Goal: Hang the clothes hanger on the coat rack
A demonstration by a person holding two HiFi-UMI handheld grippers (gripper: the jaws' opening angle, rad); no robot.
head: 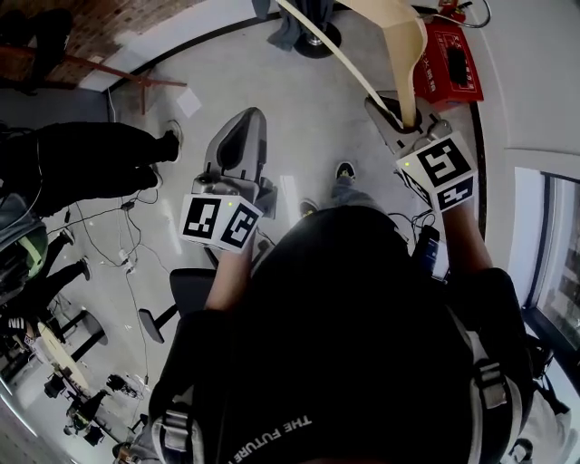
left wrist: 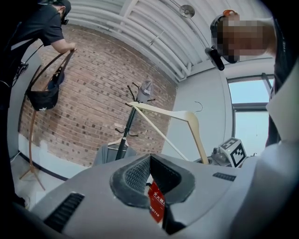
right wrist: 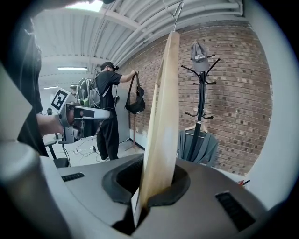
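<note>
My right gripper (head: pixel 399 118) (right wrist: pixel 152 186) is shut on one end of a pale wooden clothes hanger (head: pixel 399 36) (right wrist: pixel 163 112), which stands up edge-on from the jaws with its metal hook (right wrist: pixel 176 11) at the top. The hanger (left wrist: pixel 187 119) also shows in the left gripper view, above the right gripper (left wrist: pixel 229 151). A black coat rack (right wrist: pixel 201 102) (left wrist: pixel 126 130) stands by the brick wall, bearing a grey cap (right wrist: pixel 199 50) and a grey garment (right wrist: pixel 198 144). It is well beyond the hanger. My left gripper (head: pixel 237 149) (left wrist: pixel 149 172) is shut and holds nothing.
Another person (right wrist: pixel 107 107) at the left holds a black bag (left wrist: pixel 44 95) on a wooden stand (left wrist: pixel 30 140). A red box (head: pixel 449 59) sits on the floor by the white wall. Cables (head: pixel 127 245) and a chair (head: pixel 172 299) lie behind me.
</note>
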